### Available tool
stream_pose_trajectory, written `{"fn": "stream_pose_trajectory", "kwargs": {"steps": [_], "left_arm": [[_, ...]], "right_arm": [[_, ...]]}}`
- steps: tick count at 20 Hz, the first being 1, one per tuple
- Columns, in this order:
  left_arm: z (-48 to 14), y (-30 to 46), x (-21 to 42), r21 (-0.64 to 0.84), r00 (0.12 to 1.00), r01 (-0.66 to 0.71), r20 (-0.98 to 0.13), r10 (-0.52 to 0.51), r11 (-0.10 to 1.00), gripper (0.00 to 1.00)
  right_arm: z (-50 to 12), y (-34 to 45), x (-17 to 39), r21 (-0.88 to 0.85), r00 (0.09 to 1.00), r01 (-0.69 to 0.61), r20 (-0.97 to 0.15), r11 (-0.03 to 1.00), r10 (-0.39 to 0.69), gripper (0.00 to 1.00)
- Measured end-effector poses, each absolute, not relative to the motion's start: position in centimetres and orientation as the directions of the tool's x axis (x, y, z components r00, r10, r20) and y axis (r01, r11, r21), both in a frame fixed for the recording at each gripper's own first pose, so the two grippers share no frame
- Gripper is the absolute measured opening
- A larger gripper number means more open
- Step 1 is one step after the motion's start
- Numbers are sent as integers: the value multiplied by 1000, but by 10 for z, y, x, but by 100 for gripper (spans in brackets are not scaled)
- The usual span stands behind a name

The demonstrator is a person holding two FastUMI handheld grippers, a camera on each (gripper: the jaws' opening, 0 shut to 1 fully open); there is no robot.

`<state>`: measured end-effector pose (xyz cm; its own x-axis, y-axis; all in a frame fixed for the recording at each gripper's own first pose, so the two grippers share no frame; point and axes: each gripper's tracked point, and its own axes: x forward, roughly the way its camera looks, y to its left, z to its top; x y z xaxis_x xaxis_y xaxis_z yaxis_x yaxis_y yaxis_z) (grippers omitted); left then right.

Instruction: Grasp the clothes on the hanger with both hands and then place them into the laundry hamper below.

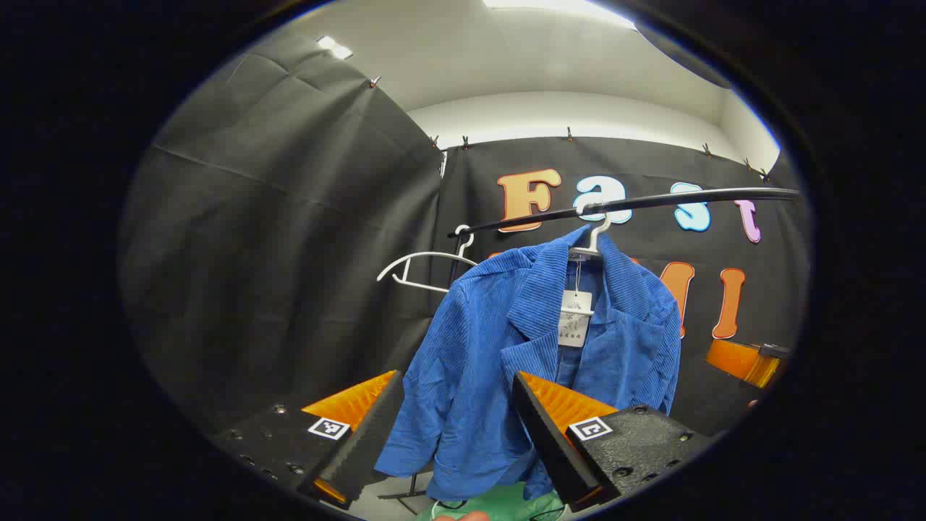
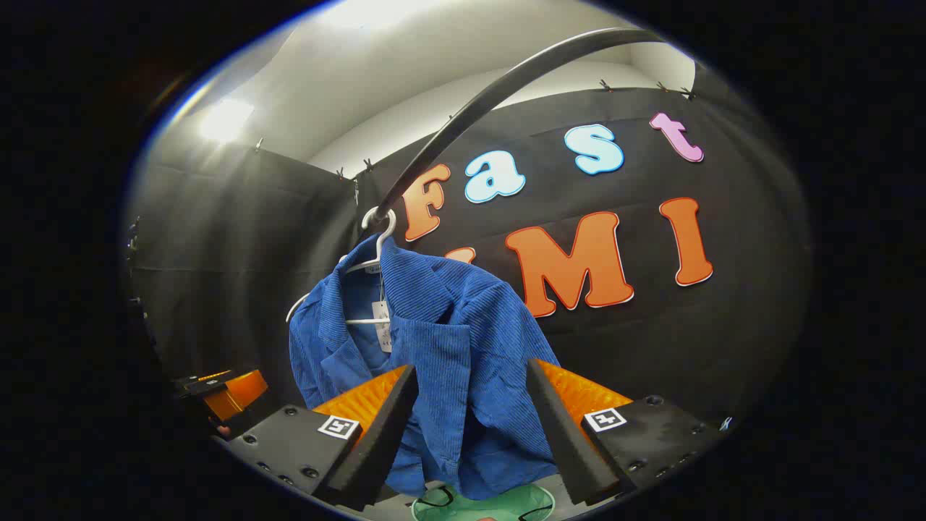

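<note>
You had not yet taken hold of anything: the blue ribbed corduroy jacket [image 1: 506, 362] hung whole on its white plastic hanger [image 1: 595, 235], whose hook sat over the black metal rail [image 1: 651, 200], so both the grasp and the drop into the hamper were left to do. A second, bare white hanger [image 1: 423, 268] hung farther left on the same rail.

In the left gripper view, your left gripper [image 1: 457, 434] stood with its jaws spread wide and nothing between them; the jacket's left front and sleeve showed through the gap, beyond the fingertips, not touching them. In the right gripper view, your right gripper [image 2: 470, 427] was likewise spread wide and empty, with the jacket's right shoulder and front panel framed in the gap, near but apart from the fingers. Your right gripper also appeared at the far right edge of the left gripper view.

Below the jacket's hem, a pale green round laundry hamper [image 2: 499, 503] peeked in at the bottom; it seemed to sit directly under the garment, though too little of it showed to be sure.
</note>
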<state>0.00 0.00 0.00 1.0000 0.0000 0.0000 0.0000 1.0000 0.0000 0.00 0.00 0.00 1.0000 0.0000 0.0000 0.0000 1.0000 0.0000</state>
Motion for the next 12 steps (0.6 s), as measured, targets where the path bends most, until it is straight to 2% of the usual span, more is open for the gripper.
{"fn": "stream_pose_trajectory", "kwargs": {"steps": [5,6,8,11,12], "left_arm": [[2,4,0,15,1000,-8,9,7,1000,92],[2,3,-1,18,1000,-10,10,10,1000,95],[2,2,0,17,1000,-7,10,7,1000,92],[5,0,0,21,1000,-4,20,4,1000,92],[5,0,0,25,1000,-5,23,4,1000,95]], "right_arm": [[0,-6,2,-25,1000,13,5,1000,-13,98],[0,-6,2,-28,1000,12,4,1000,-12,98],[-2,-4,4,-30,1000,9,0,1000,-9,98],[-4,-1,7,-26,1000,-1,-4,1000,1,98],[-4,1,8,-26,1000,-5,-4,1000,4,89]]}}
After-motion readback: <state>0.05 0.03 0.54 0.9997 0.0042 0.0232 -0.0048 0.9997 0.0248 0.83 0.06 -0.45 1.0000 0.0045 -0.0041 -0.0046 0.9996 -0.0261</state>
